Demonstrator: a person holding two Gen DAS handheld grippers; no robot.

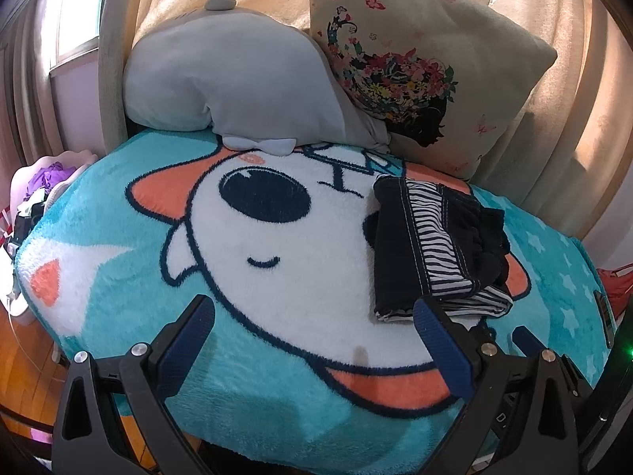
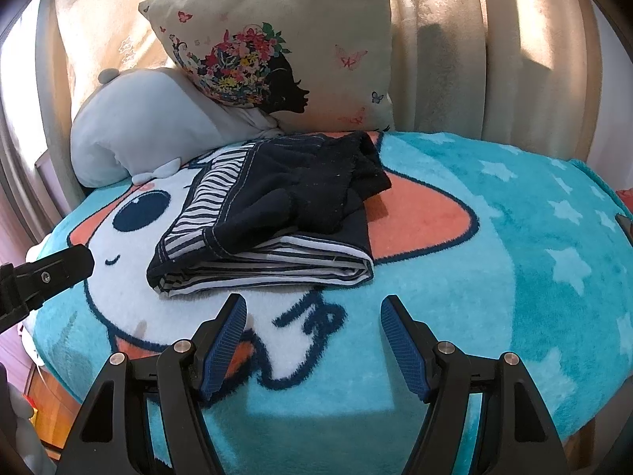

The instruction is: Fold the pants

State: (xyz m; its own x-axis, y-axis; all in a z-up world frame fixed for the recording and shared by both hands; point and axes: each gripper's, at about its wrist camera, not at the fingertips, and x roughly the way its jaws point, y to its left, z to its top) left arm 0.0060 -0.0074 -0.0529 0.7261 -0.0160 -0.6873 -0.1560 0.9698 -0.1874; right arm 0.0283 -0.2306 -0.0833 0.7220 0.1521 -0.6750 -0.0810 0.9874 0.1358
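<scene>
The pants [image 2: 269, 213], dark navy with a striped lining showing, lie as one compact folded bundle on the teal cartoon blanket [image 2: 494, 261], just ahead of the right gripper [image 2: 312, 308] and slightly to its left. From the left gripper [image 1: 312, 312] the same bundle sits ahead and to the right, its near edge close beside that gripper's right finger. Both grippers stand with fingers apart and hold nothing.

The fold looks essentially finished, so the step in hand is probably a last tidy or a clean withdrawal. To do it well, either gripper should avoid snagging the loose dark waist fabric heaped on top, which looks soft and likely to slide off the stack. Any pressing would best come straight down on the flat striped layers near the front edge, not sideways, since the plush blanket would let the bundle creep.

Counted: one pair of pants, two grippers, one blanket. Beyond the bundle, one grey plush cushion [image 1: 225, 83] and one floral silhouette pillow [image 1: 427, 67] lean against the curtain [image 2: 455, 39].
</scene>
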